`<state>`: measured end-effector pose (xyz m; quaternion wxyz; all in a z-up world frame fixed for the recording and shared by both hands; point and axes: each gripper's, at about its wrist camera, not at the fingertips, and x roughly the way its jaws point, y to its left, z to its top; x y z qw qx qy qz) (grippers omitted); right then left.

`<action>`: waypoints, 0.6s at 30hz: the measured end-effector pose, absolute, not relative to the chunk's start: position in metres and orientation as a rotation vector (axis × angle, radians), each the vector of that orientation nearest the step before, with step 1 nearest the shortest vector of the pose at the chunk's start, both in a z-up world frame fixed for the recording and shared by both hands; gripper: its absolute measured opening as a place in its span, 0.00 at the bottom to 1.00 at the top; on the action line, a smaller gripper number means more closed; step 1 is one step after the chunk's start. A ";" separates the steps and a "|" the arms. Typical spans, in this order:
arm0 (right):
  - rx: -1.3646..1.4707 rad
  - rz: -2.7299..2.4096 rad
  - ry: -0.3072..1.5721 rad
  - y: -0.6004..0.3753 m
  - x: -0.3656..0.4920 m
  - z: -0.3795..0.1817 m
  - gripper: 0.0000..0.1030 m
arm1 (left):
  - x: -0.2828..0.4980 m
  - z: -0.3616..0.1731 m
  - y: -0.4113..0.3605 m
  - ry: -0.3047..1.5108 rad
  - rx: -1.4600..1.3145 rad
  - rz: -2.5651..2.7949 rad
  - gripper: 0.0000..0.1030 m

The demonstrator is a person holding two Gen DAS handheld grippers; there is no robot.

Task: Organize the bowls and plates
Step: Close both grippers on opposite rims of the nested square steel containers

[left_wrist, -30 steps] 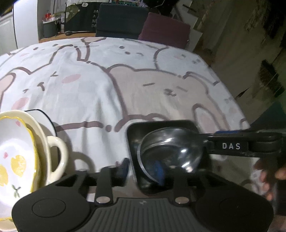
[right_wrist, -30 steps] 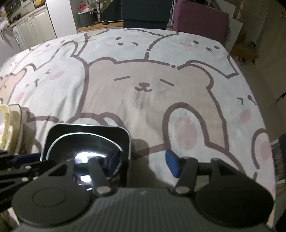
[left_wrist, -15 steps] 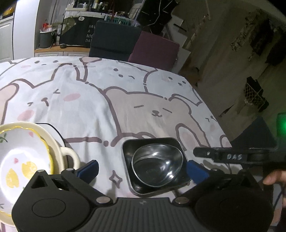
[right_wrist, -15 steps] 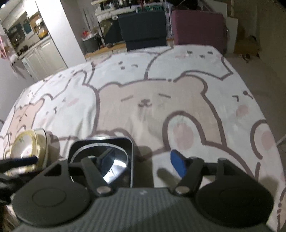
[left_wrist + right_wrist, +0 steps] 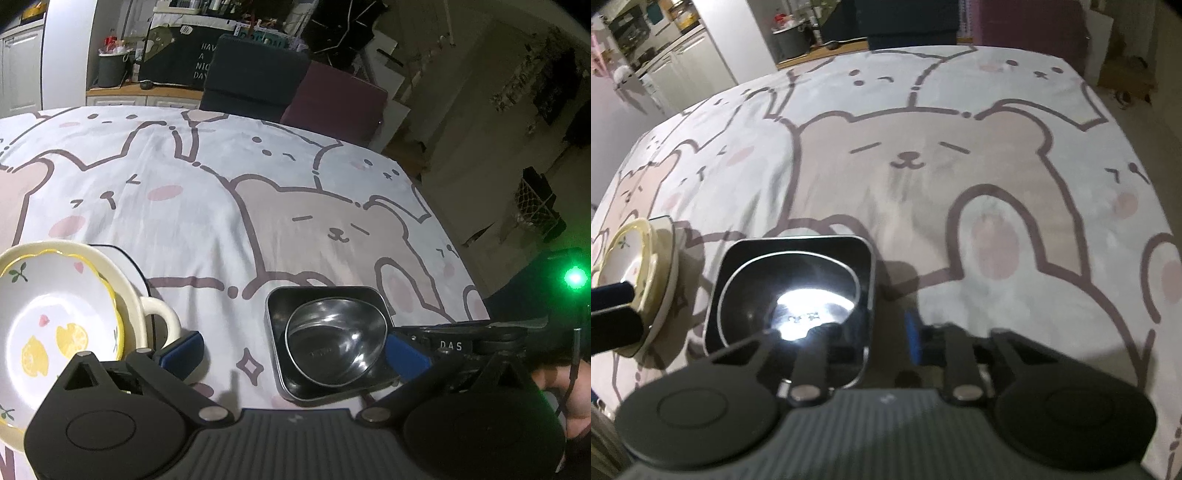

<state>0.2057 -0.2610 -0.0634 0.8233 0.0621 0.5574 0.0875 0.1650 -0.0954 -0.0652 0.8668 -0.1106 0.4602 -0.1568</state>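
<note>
A steel bowl [image 5: 334, 341] sits inside a black square dish [image 5: 325, 297] on the bear-print cloth; both also show in the right wrist view, bowl [image 5: 790, 291] and dish [image 5: 798, 247]. A lemon-print plate [image 5: 55, 328] lies in a cream handled bowl [image 5: 159, 314] on a dark-rimmed plate at the left. My left gripper [image 5: 295, 350] is open and empty, held above the cloth. My right gripper [image 5: 864, 332] straddles the near right wall of the black dish, one finger inside by the steel bowl, one outside; its jaws stand close together.
The table's right edge [image 5: 454, 251] drops to the floor. Dark and purple chairs [image 5: 295, 92] stand at the far side. A cabinet [image 5: 713, 62] and a bin are at the back left. Bare cloth stretches behind the dishes.
My left gripper opened, let go of the steel bowl, and drew back and up. My right gripper narrowed around the black dish's right wall.
</note>
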 end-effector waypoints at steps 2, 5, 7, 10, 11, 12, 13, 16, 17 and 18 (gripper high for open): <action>0.138 0.202 1.185 -0.260 0.205 -0.063 0.11 | 0.163 -0.064 -0.098 0.931 -0.232 -0.338 1.00; 0.141 0.201 1.184 -0.260 0.206 -0.062 0.09 | 0.161 -0.061 -0.107 0.897 -0.200 -0.327 1.00; 0.146 0.189 1.184 -0.263 0.206 -0.061 0.09 | 0.162 -0.060 -0.115 0.899 -0.169 -0.332 1.00; 0.153 0.171 1.183 -0.268 0.205 -0.061 0.09 | 0.160 -0.063 -0.121 0.887 -0.110 -0.387 1.00; 0.158 0.168 1.183 -0.270 0.204 -0.061 0.09 | 0.160 -0.064 -0.121 0.894 -0.104 -0.418 1.00; 0.163 0.165 1.183 -0.271 0.204 -0.061 0.09 | 0.161 -0.065 -0.119 0.906 -0.122 -0.433 0.99; 0.165 0.163 1.183 -0.273 0.203 -0.061 0.09 | 0.162 -0.067 -0.118 0.925 -0.141 -0.432 0.92; 0.173 0.160 1.184 -0.277 0.201 -0.060 0.09 | 0.168 -0.074 -0.118 0.989 -0.158 -0.445 0.61; 0.176 0.160 1.184 -0.277 0.200 -0.060 0.08 | 0.169 -0.077 -0.119 1.007 -0.155 -0.442 0.54; 0.181 0.160 1.184 -0.278 0.199 -0.060 0.08 | 0.171 -0.080 -0.120 1.024 -0.152 -0.439 0.51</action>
